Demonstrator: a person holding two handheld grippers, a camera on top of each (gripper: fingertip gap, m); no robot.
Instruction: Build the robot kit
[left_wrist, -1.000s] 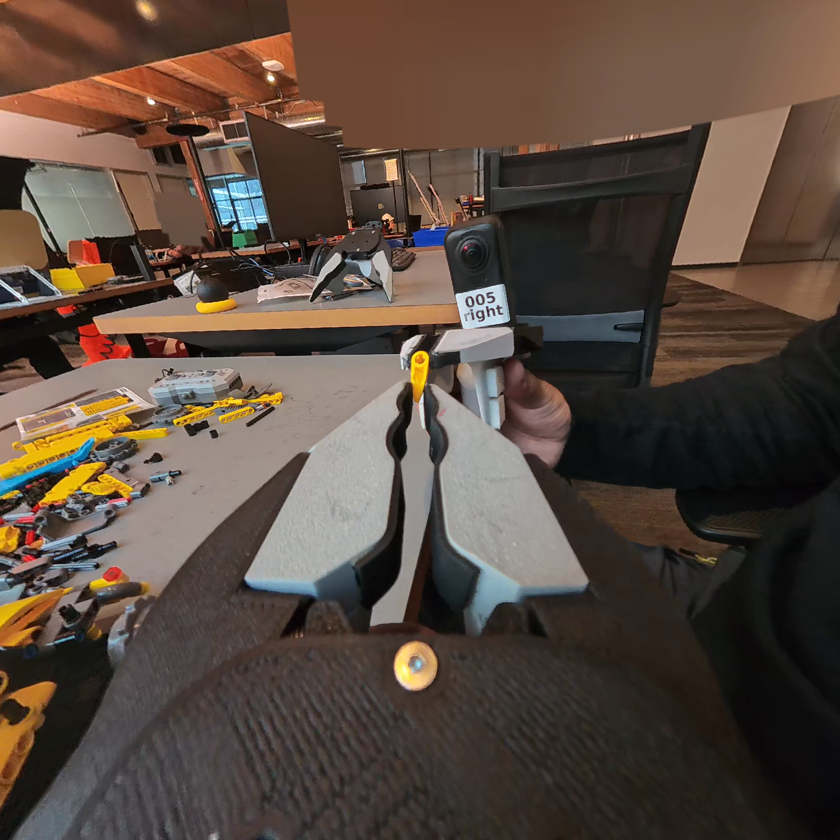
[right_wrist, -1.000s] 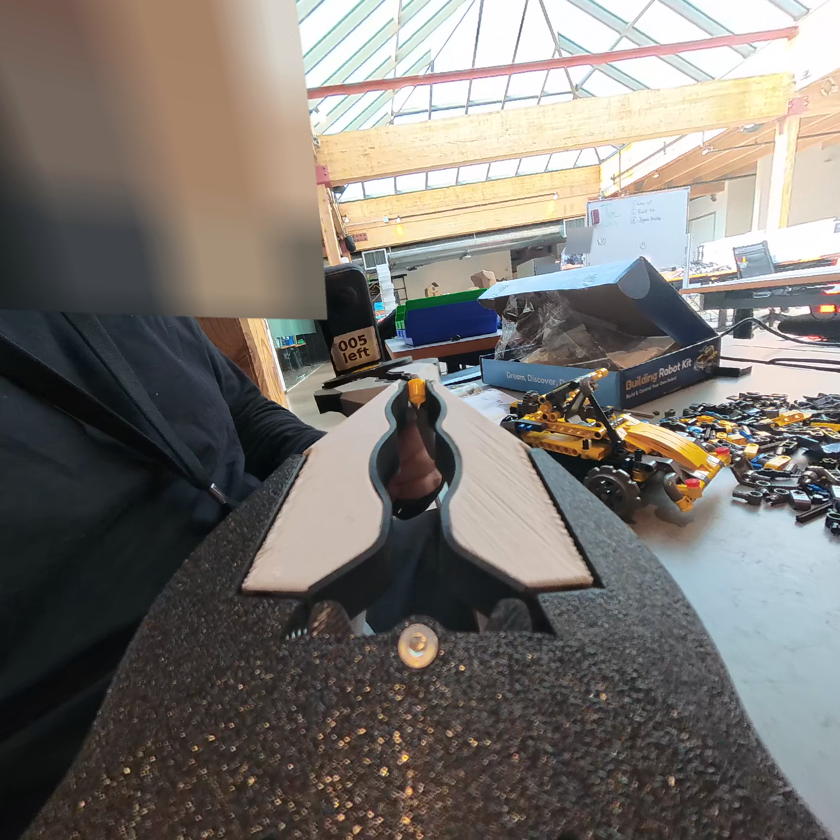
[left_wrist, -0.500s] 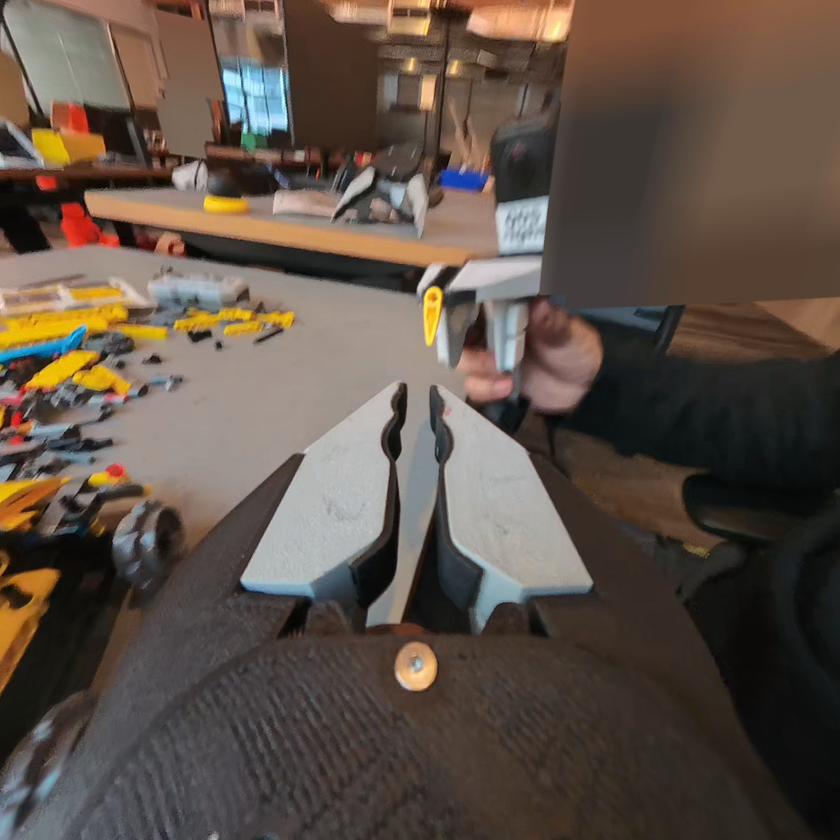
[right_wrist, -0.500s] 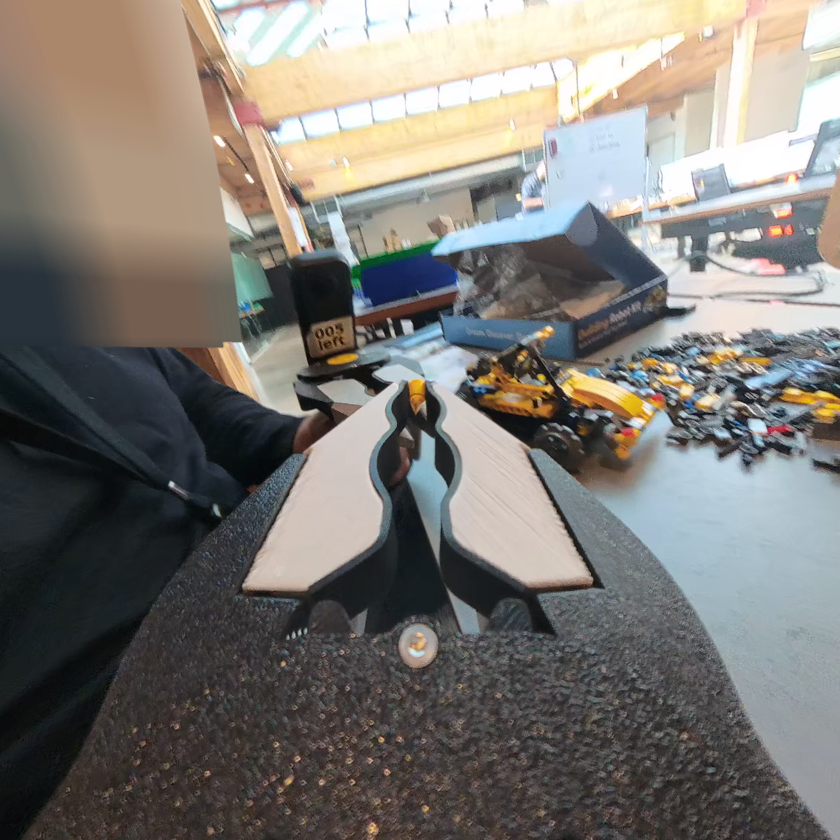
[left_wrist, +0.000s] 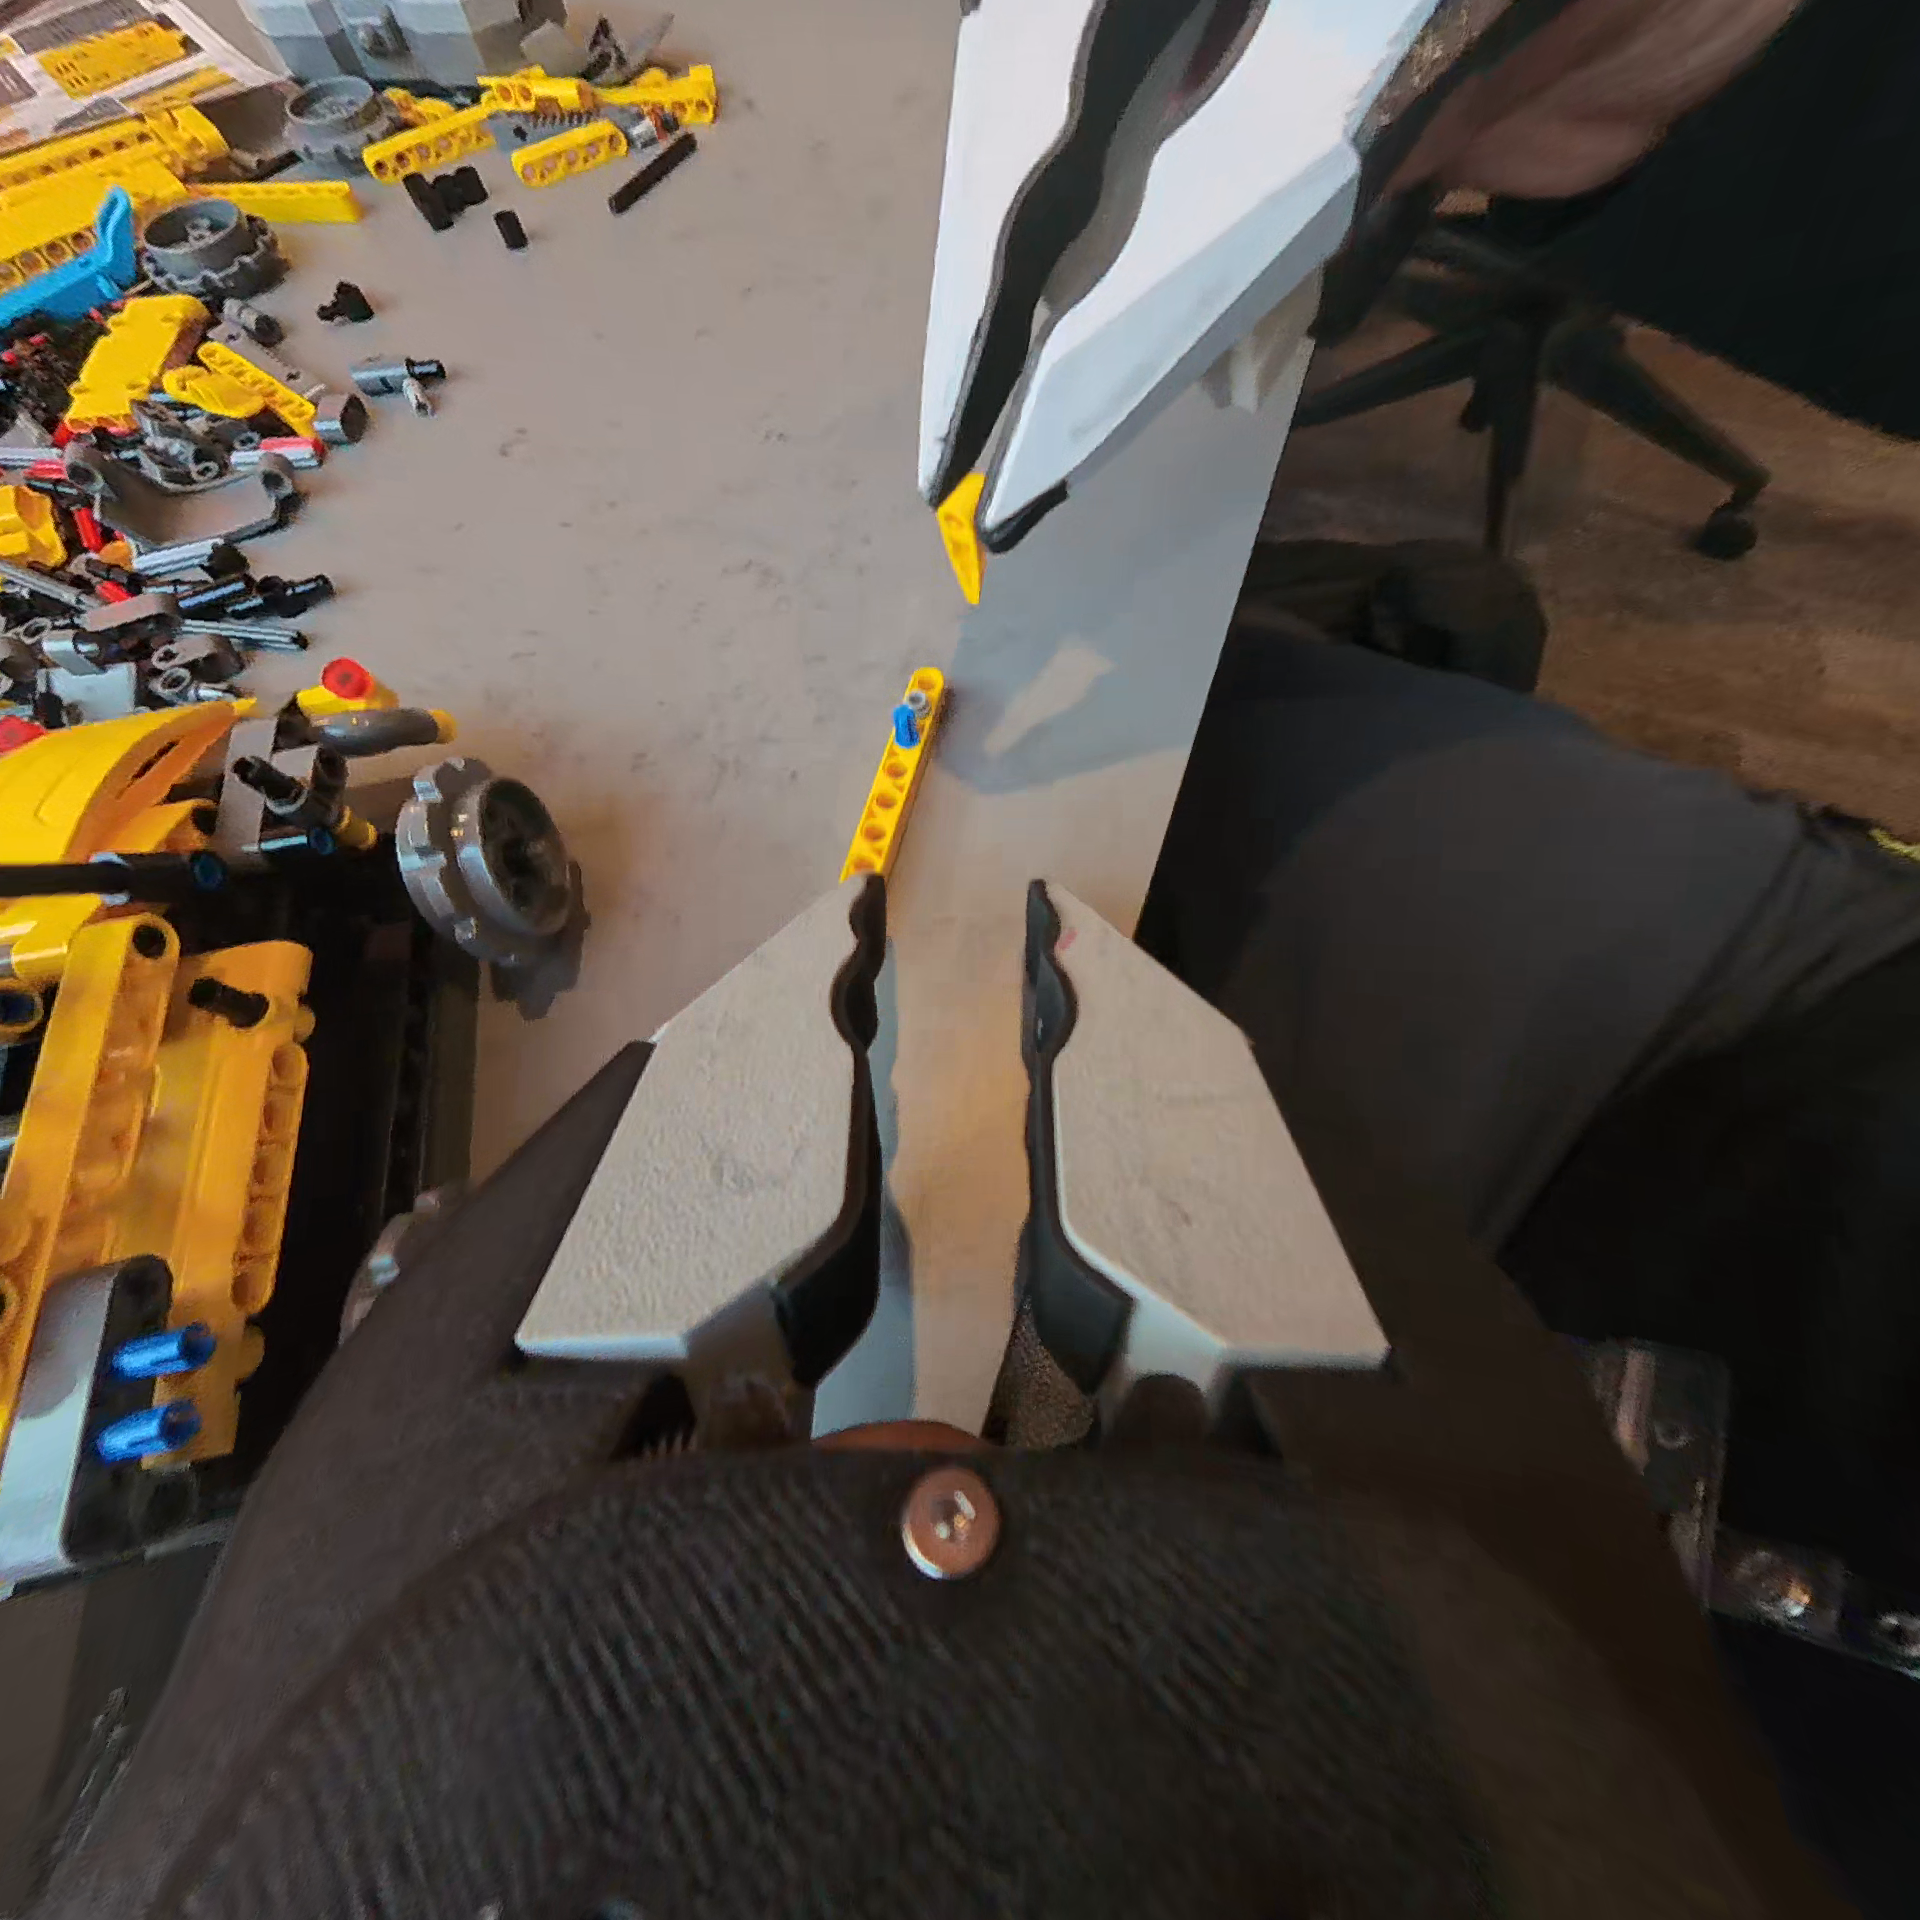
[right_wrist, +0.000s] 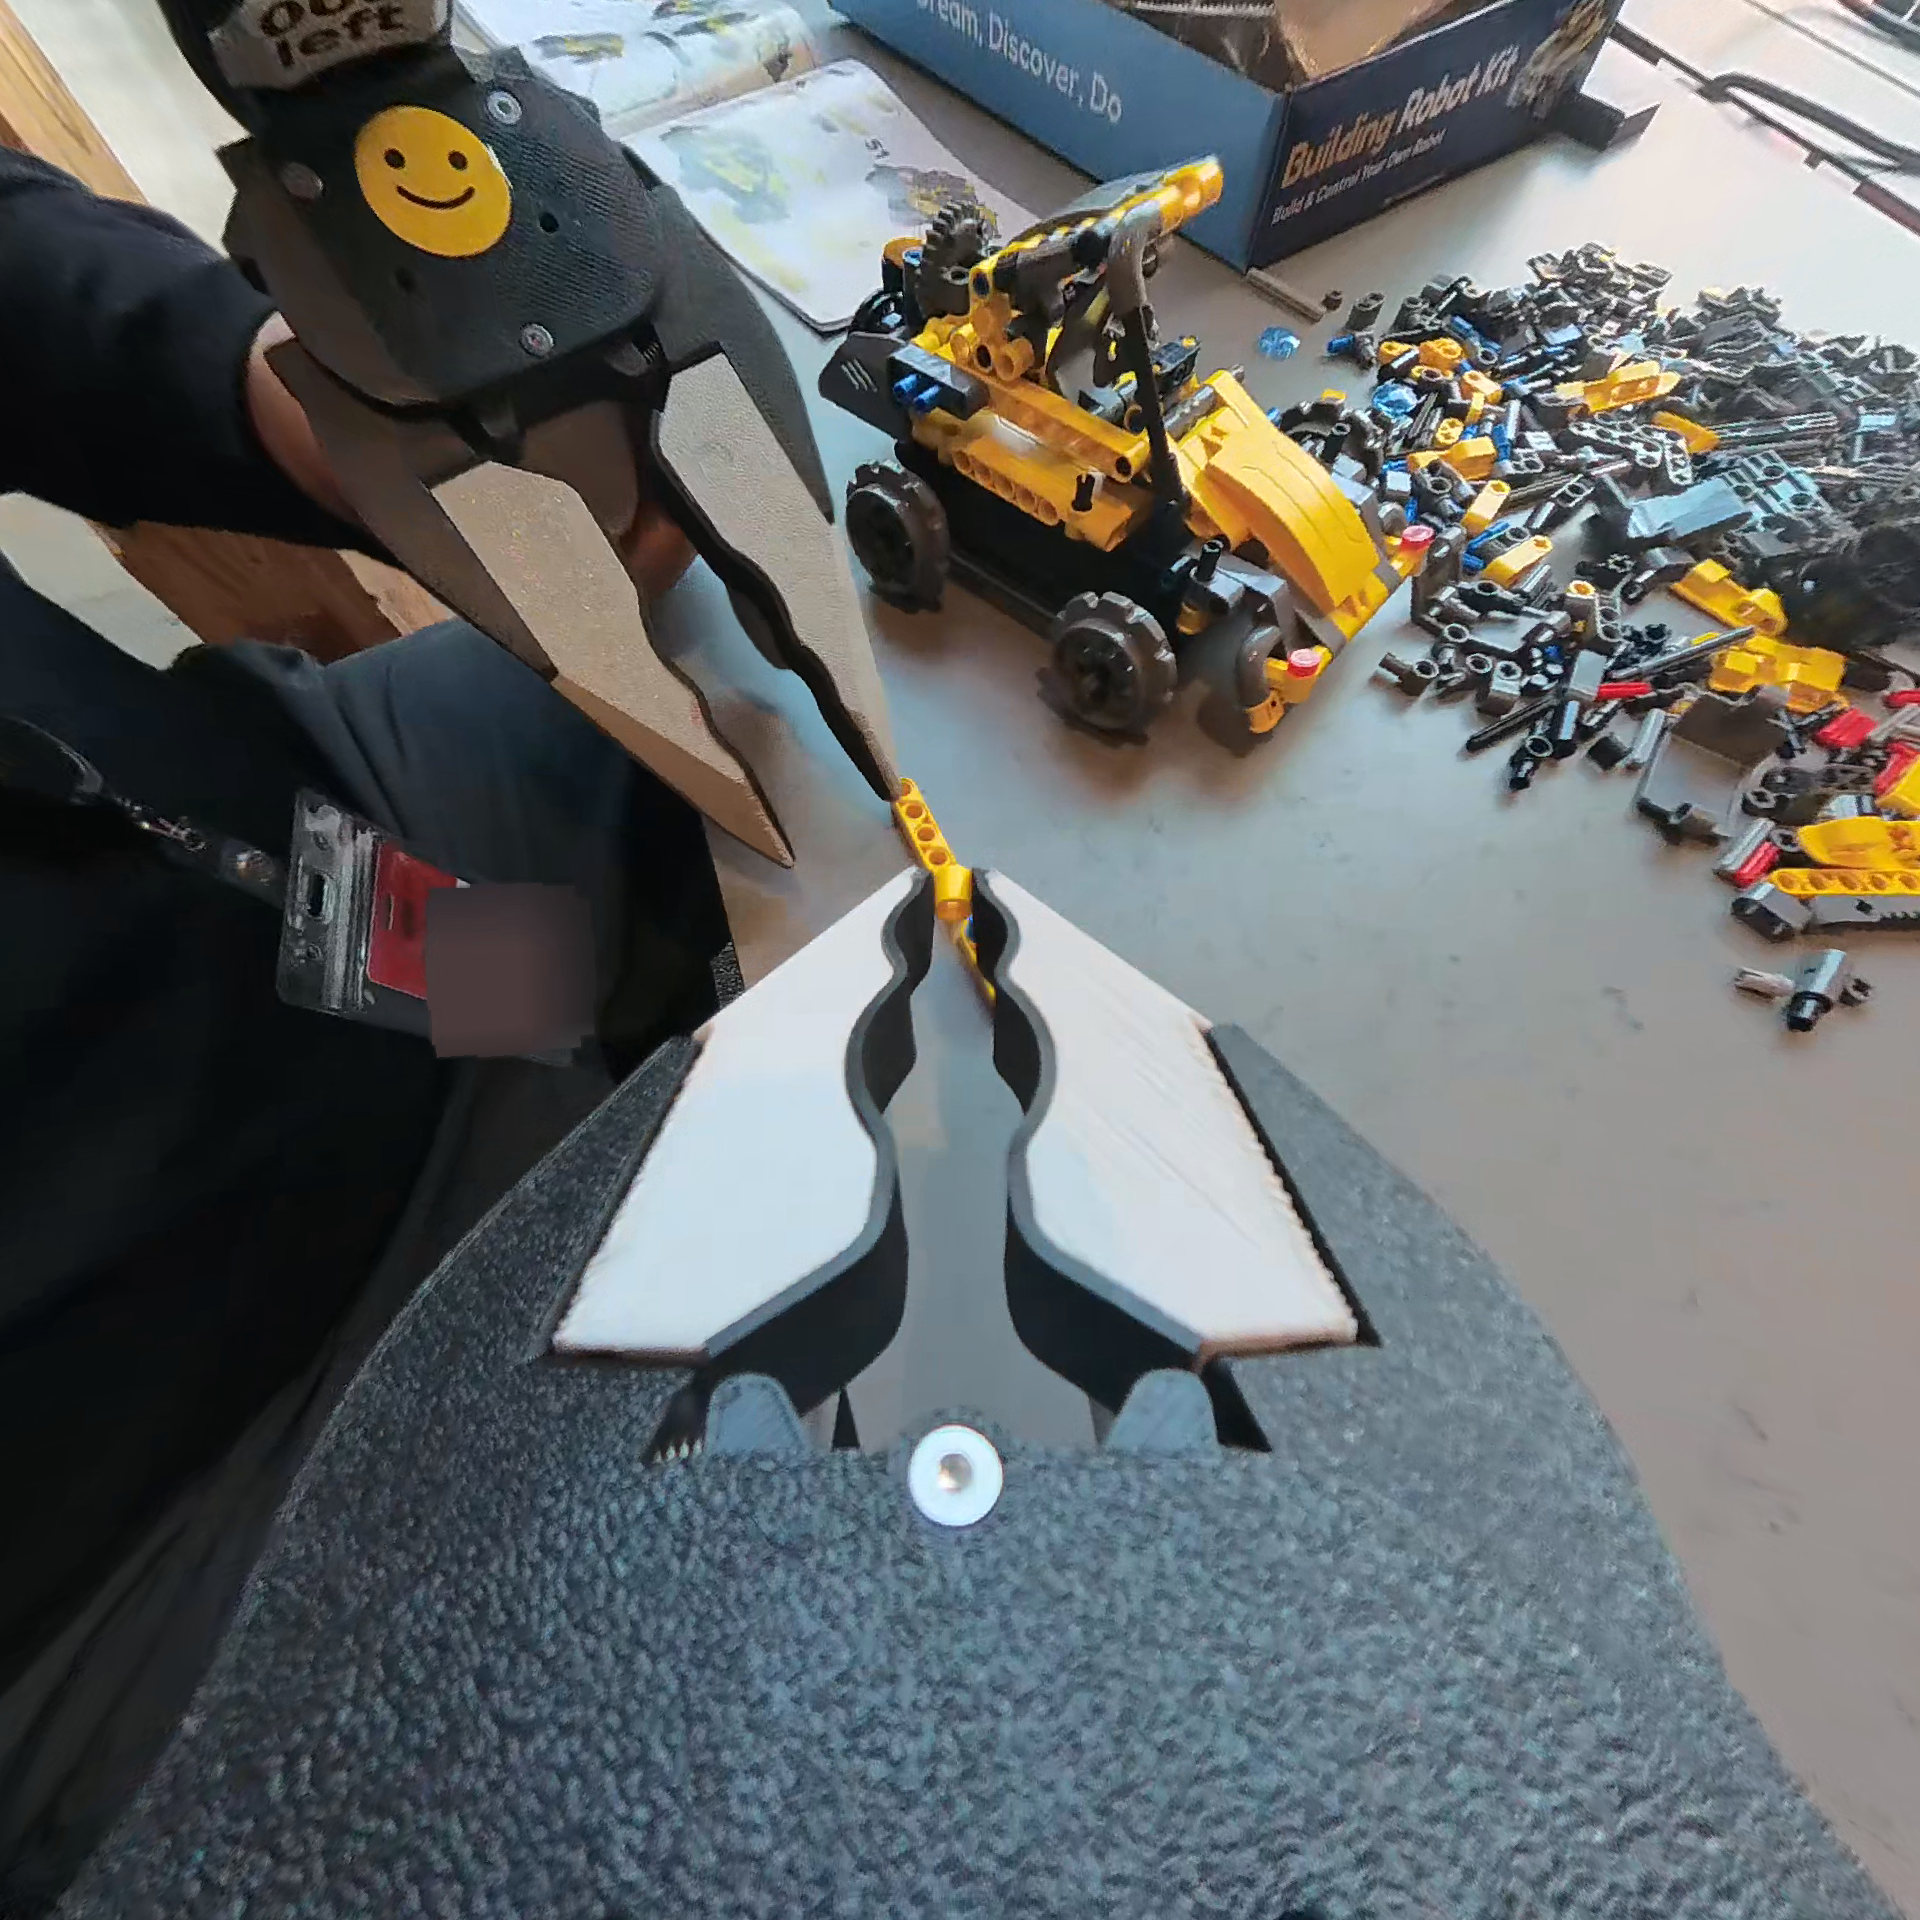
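My left gripper (left_wrist: 956, 896) is open and empty, low over the grey table (left_wrist: 665, 582). Its left fingertip is at the near end of a long yellow beam (left_wrist: 891, 779) that lies flat with a blue pin (left_wrist: 908, 717) near its far end. My right gripper (left_wrist: 961, 497) comes down from above, shut on a small yellow piece (left_wrist: 962, 545) that hangs just over the beam's far end. In the right wrist view my right gripper (right_wrist: 951, 883) pinches that piece (right_wrist: 950, 891). The beam (right_wrist: 921, 826) runs beneath it towards the open left gripper (right_wrist: 833, 821).
A part-built yellow and black toy vehicle (right_wrist: 1122, 499) stands beyond the grippers, with a blue box (right_wrist: 1247, 125) and a booklet (right_wrist: 810, 177) behind it. Loose parts are heaped at the right (right_wrist: 1662, 499) and in the left wrist view (left_wrist: 156, 416). The table edge (left_wrist: 1205, 727) runs close by. My hands' fingertips stand some 6 cm from each other.
Both grippers have tipped down from level to point at the table. The left gripper has drawn away from the small yellow piece and opened wider. The right still holds it.
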